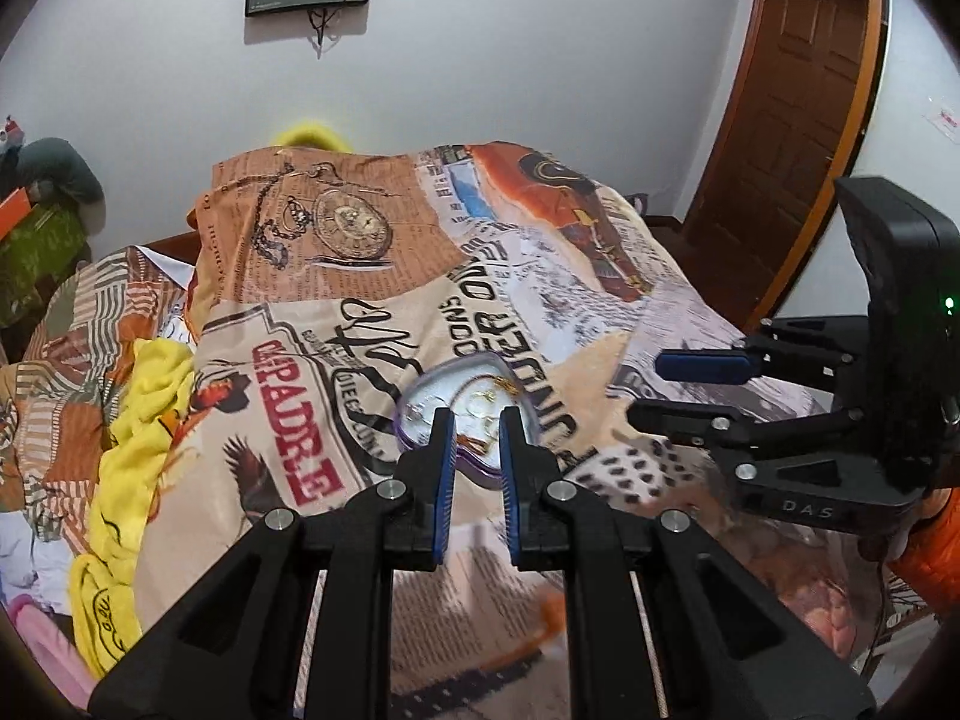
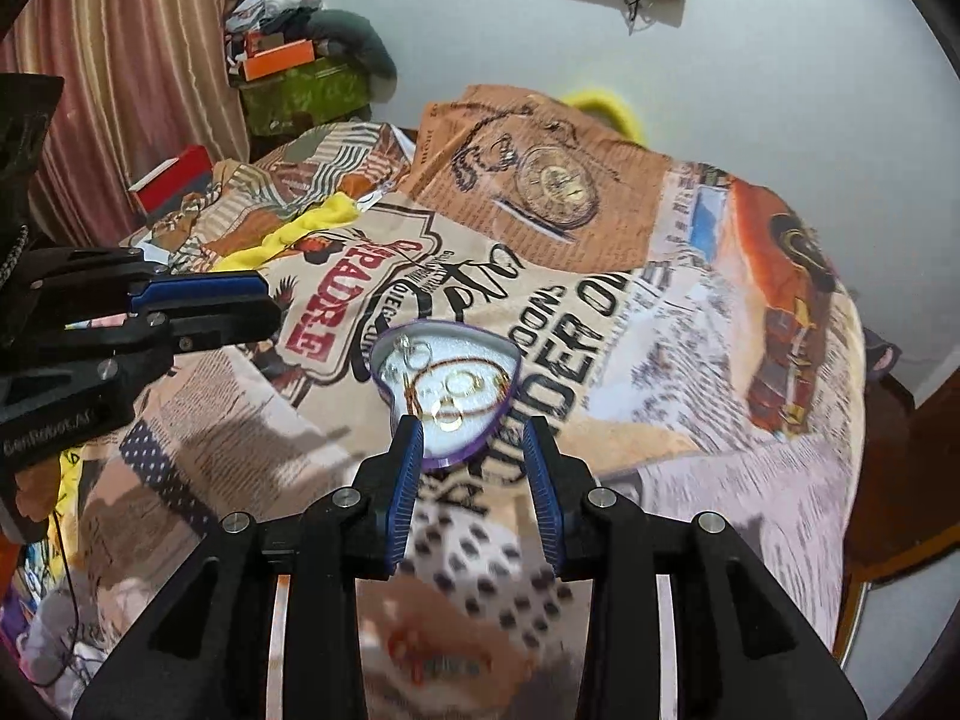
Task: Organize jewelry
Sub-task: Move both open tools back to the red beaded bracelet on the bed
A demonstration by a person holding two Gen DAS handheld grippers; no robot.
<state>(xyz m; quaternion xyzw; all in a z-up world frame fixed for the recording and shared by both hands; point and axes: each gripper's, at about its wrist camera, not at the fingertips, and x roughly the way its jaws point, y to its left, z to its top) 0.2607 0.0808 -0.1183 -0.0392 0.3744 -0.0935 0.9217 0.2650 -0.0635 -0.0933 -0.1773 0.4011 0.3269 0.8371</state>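
A purple heart-shaped tray lies on the printed bedspread and holds several gold rings, a gold chain and a silver piece. It also shows in the left wrist view. My right gripper is open and empty, just short of the tray's near point. My left gripper is open and empty, at the tray's near edge. Each gripper shows in the other's view: the right one at the right, the left one at the left.
The bed has a collage-print spread. A yellow cloth lies crumpled at its left side. Boxes and clothes pile in the far corner by a striped curtain. A wooden door stands at the right.
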